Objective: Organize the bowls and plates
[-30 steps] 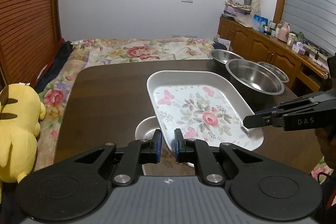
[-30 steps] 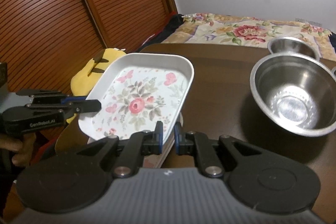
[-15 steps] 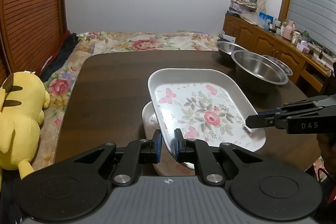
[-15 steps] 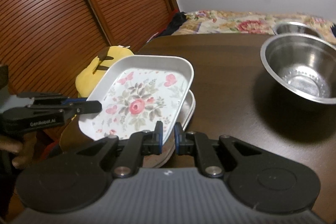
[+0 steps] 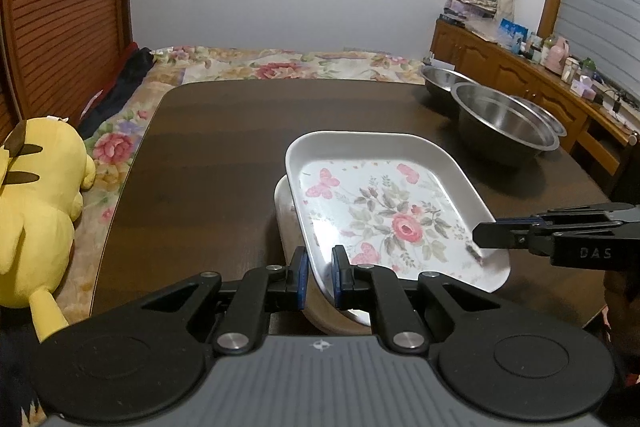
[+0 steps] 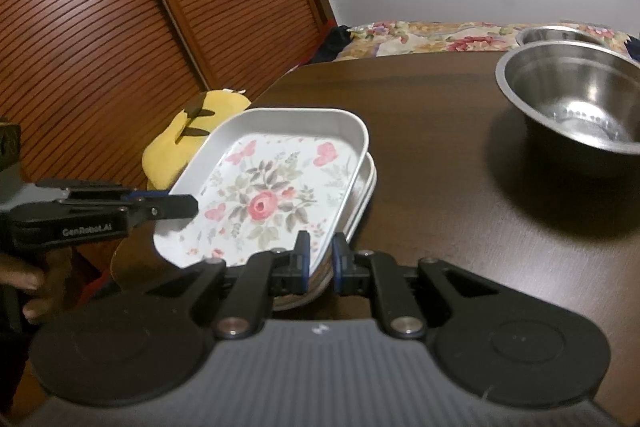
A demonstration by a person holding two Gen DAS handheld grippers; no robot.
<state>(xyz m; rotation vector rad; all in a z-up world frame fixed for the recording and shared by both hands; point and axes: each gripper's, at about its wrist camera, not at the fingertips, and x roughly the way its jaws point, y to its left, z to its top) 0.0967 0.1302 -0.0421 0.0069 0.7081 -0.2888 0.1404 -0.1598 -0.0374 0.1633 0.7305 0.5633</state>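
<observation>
Lowered since 1.0 s ago: floral tray (image 5: 384, 215), then raised above a round white dish, now sits just over a like white tray (image 5: 283, 211) on the dark table (image 5: 208, 147). Left gripper (image 5: 319, 277) is clamped on the floral tray's near rim; right gripper (image 6: 321, 255) is pinched on the opposite rim, both nearly closed. Large steel bowl (image 6: 576, 99) stands well apart to the right, smaller steel bowl (image 6: 556, 35) behind it. Yellow plush (image 5: 36, 207) lies beside the table.

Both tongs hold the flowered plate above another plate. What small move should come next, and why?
Probably lower the flowered plate straight down onto the plate underneath, then release. The left tongs and right tongs each clamp its rim, and it sits tilted, almost aligned over that plate.
</observation>
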